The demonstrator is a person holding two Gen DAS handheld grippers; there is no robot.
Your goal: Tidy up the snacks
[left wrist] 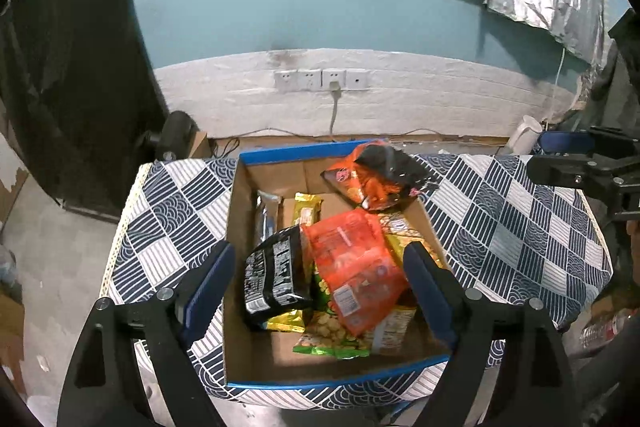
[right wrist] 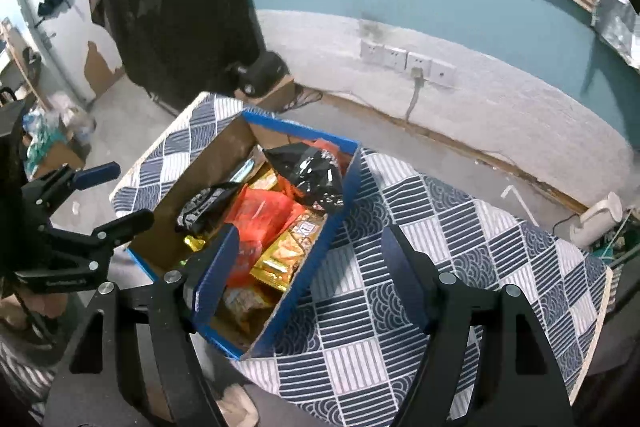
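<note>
The print on the black packet (left wrist: 276,275) was too small to read. An orange packet (left wrist: 358,267) covered most of the green packet (left wrist: 328,331) beneath. The right gripper (left wrist: 576,163) was cut off at the frame's right edge.

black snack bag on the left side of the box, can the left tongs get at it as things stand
Probably yes. The left tongs stand open and empty above the box, and the black snack bag lies on top of the pile with nothing covering it.
</note>
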